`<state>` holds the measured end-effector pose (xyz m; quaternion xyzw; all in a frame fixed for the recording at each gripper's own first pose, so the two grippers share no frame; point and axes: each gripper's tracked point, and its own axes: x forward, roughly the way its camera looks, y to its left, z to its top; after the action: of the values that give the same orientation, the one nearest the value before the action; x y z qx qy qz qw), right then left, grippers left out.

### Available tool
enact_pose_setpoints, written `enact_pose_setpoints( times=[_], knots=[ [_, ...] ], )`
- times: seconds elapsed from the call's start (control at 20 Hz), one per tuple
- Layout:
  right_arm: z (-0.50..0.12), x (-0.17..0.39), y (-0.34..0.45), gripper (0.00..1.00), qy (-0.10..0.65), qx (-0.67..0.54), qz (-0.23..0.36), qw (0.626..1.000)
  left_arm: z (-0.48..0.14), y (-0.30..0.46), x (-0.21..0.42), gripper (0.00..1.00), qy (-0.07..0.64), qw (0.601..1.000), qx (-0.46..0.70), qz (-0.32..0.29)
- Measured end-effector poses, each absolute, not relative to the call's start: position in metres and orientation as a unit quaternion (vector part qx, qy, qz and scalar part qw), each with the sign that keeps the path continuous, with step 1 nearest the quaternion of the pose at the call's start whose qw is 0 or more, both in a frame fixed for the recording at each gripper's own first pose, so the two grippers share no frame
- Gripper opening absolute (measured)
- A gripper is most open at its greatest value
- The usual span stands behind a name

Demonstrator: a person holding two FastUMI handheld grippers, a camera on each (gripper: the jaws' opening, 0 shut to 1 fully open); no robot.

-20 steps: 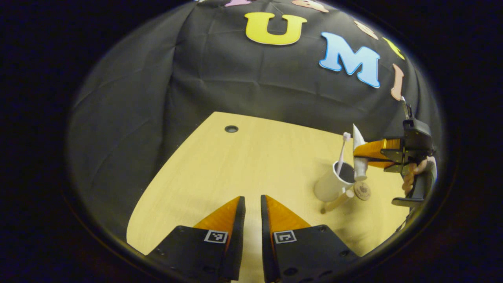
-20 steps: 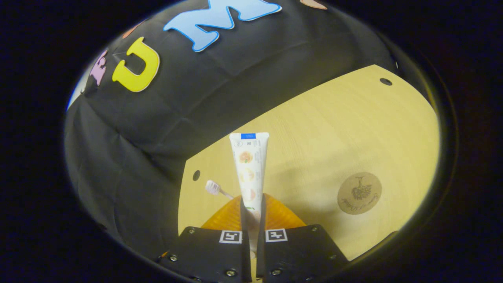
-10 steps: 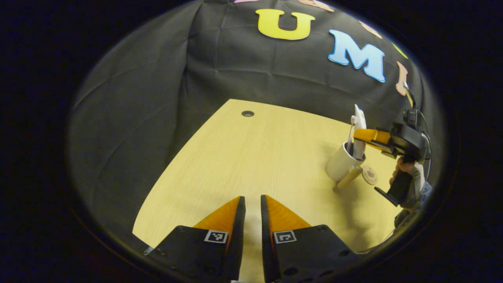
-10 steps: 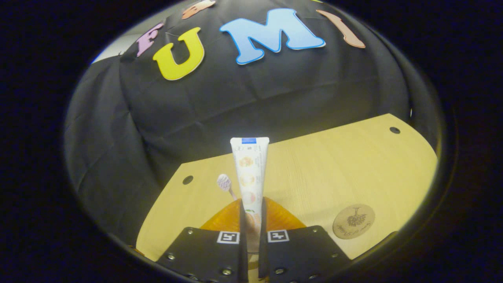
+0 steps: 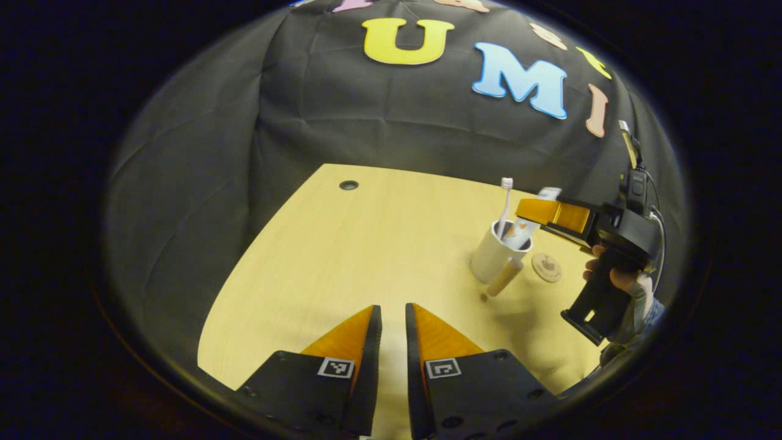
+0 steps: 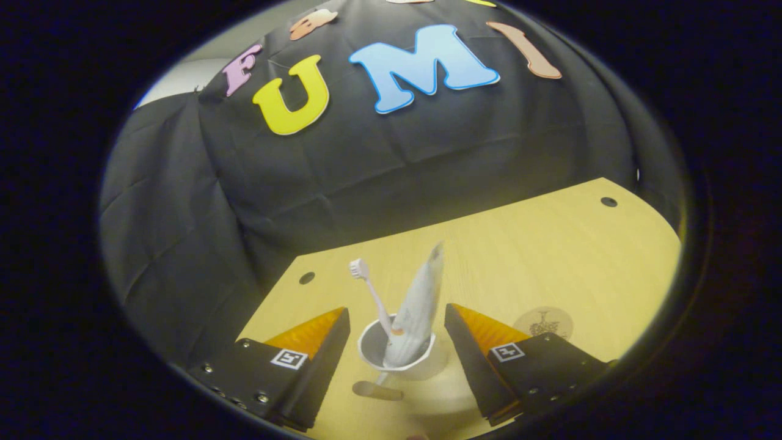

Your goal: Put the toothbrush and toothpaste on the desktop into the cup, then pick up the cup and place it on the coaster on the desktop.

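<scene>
The cup [image 6: 397, 354], white with a wooden handle, stands on the counter [image 6: 550, 256] between the two spread fingers of the right tongs [image 6: 397, 333], which are wide apart and press on nothing. Inside the cup lean the toothbrush [image 6: 369, 293], bristles up on the side of those tongs' left finger, and the toothpaste [image 6: 421, 302], a pale tube tilting toward the right finger with its flat crimped end uppermost; neither touches the fingers. Just past the right finger, on the counter, lies the round brown coaster [image 6: 544, 322], near the cup but apart from it. In the left gripper view the cup [image 5: 492, 256] sits well ahead and to the right of the left tongs [image 5: 393, 321], with the toothbrush [image 5: 504, 201] upright in it and the toothpaste [image 5: 528, 223] slanting toward the right tongs [image 5: 537, 211], which hover over the cup's rim, held by a hand [image 5: 614, 278] around the grip. The coaster [image 5: 545, 267] lies just to the right of the cup there. The left tongs hang low over bare counter [image 5: 366, 244], their fingers close together with only a narrow gap and nothing between them. A small dark hole [image 5: 349, 184] marks the counter's far edge.
</scene>
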<state>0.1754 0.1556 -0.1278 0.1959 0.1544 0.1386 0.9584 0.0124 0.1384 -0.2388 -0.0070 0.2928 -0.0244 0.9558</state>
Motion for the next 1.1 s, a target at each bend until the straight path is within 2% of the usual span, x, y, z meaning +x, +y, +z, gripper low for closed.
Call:
enact_pose_setpoints(
  times=[0.25, 0.6, 0.65, 0.7, 0.8, 1.1],
  knots=[
    [-0.118, 0.151, 0.118, 0.93, 0.146, 0.195, 0.125, 0.962, -0.234, 0.088, 0.022, 0.27, 0.288, 0.955, -0.002, -0.077],
    [-0.139, 0.118, 0.061, 0.93, 0.167, 0.214, 0.083, 0.959, -0.252, 0.015, 0.053, 0.40, 0.313, 0.935, 0.036, -0.162],
    [-0.142, 0.113, 0.053, 0.93, 0.170, 0.214, 0.078, 0.959, -0.257, 0.009, 0.059, 0.37, 0.319, 0.931, 0.042, -0.171],
    [-0.146, 0.107, 0.045, 0.93, 0.173, 0.213, 0.072, 0.959, -0.263, 0.003, 0.065, 0.36, 0.328, 0.927, 0.049, -0.178],
    [-0.156, 0.095, 0.029, 0.93, 0.182, 0.210, 0.059, 0.959, -0.278, -0.002, 0.077, 0.41, 0.350, 0.915, 0.065, -0.189],
    [-0.191, 0.073, -0.008, 0.93, 0.212, 0.225, 0.013, 0.951, -0.305, -0.022, 0.095, 0.40, 0.386, 0.894, 0.074, -0.216]
  ],
)
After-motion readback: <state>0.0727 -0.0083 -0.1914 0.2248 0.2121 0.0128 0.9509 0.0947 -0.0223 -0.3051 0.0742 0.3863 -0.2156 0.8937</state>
